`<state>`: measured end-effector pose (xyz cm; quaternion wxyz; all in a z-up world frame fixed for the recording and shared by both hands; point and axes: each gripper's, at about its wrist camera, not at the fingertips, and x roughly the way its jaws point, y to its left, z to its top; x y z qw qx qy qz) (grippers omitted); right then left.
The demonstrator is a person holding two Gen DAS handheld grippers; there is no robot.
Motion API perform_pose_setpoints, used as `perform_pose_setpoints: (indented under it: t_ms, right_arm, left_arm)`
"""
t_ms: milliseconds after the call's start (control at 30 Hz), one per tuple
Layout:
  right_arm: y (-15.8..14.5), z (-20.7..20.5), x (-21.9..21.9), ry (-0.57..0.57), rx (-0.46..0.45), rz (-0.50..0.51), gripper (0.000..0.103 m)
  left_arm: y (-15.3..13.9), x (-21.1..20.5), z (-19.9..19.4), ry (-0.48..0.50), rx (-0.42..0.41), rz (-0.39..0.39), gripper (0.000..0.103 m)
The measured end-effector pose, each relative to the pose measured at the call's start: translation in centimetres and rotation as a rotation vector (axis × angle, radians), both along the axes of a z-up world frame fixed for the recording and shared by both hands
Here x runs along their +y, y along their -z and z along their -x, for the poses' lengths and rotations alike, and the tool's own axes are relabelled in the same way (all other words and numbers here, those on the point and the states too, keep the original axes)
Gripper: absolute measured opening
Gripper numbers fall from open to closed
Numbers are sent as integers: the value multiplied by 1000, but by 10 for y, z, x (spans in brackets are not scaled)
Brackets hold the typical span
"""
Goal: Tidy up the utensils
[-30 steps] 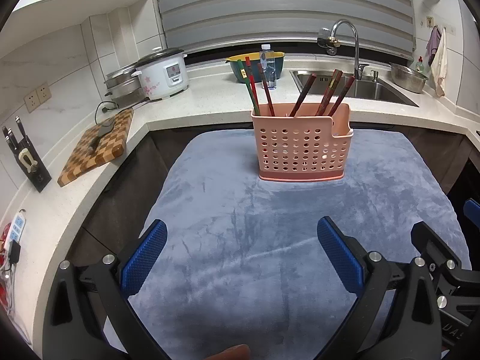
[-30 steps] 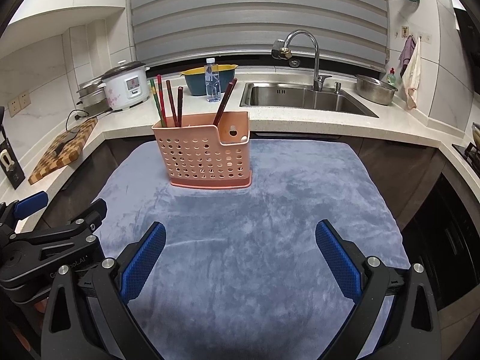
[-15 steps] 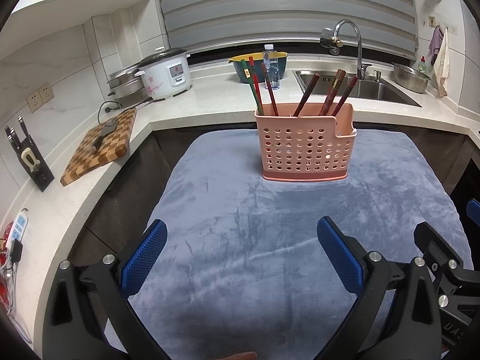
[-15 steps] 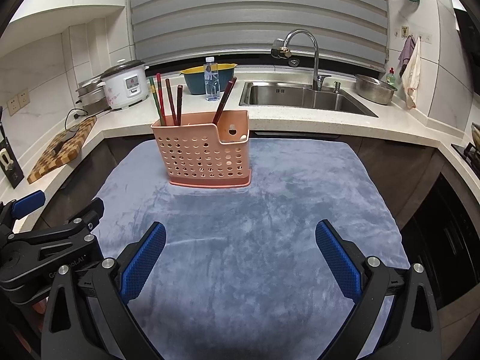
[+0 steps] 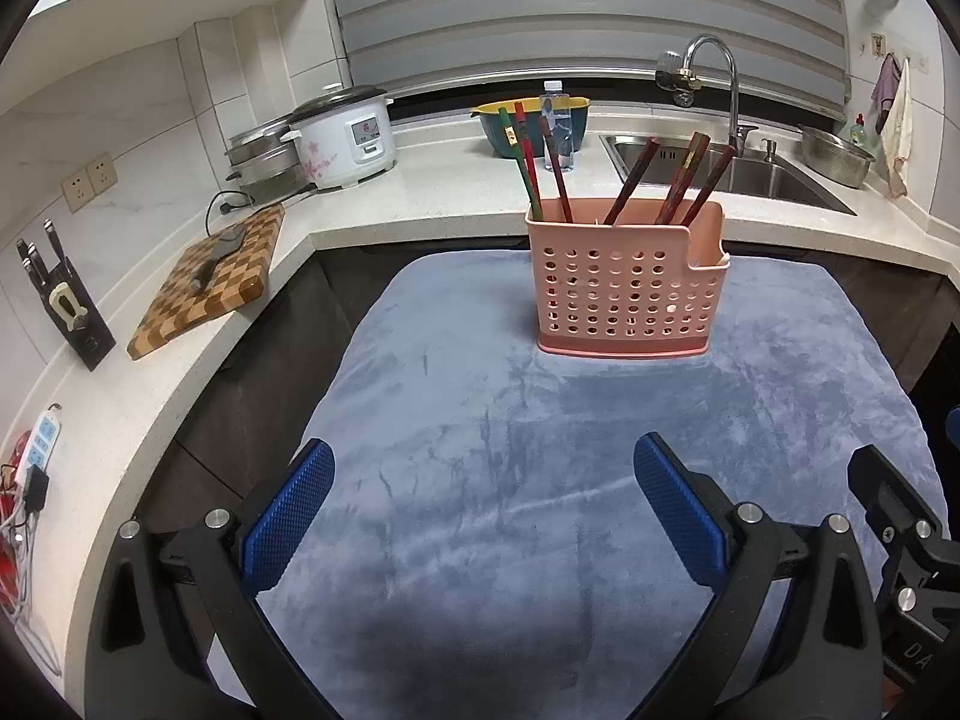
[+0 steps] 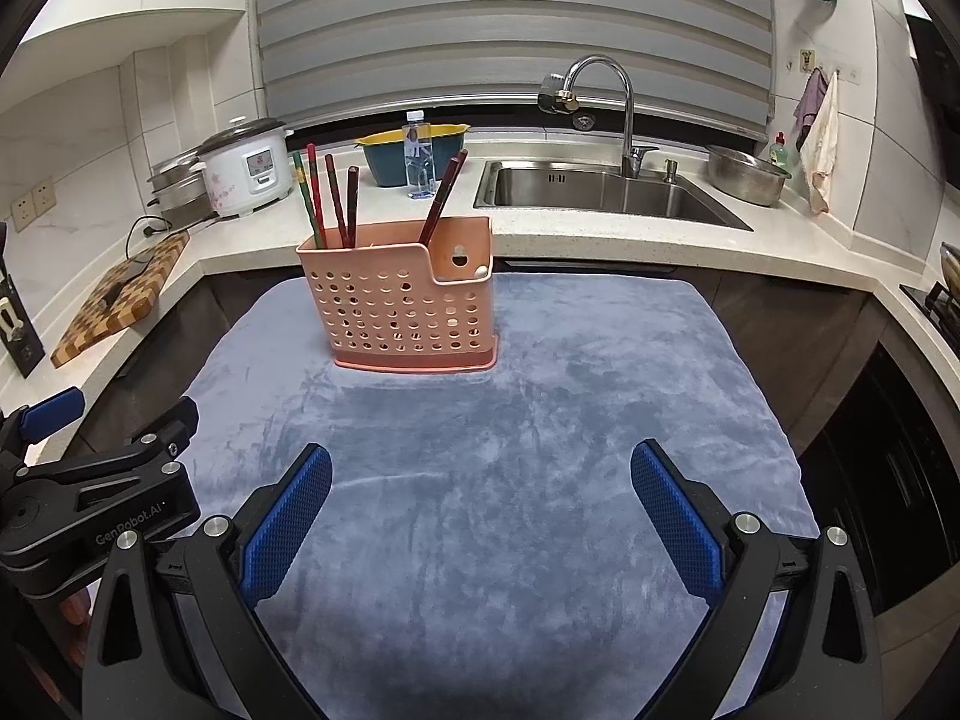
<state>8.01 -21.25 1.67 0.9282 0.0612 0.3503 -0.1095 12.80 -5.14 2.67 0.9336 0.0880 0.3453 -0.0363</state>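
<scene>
The lower ends of the chopsticks vanish behind the perforated wall of the pink caddy, so which compartment each one sits in cannot be told. A small pale thing at the caddy's low right corner is too little to identify. The label on the water bottle is unreadable, as is the rice cooker's panel. The dark object lying on the chequered cutting board is too blurred to name. The knife block is half lost in the left-view rim distortion. Each hand-held gripper's body runs off the bottom edge, and the right hand-held gripper is cut by the frame's right side.
</scene>
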Motion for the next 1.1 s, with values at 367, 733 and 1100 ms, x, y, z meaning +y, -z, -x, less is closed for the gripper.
perform_pose_setpoints:
  t_ms: [367, 733, 1100]
  right_arm:
    - [2, 1, 0, 0, 3, -1, 96]
    - [2, 0, 1, 0, 4, 0, 96]
    - [3, 0, 1, 2, 7, -3, 96]
  left_arm:
    - [1, 1, 0, -4, 0, -3, 96]
    - [1, 2, 0, -3, -2, -4, 96]
    - [0, 4, -4, -9, -3, -9, 96]
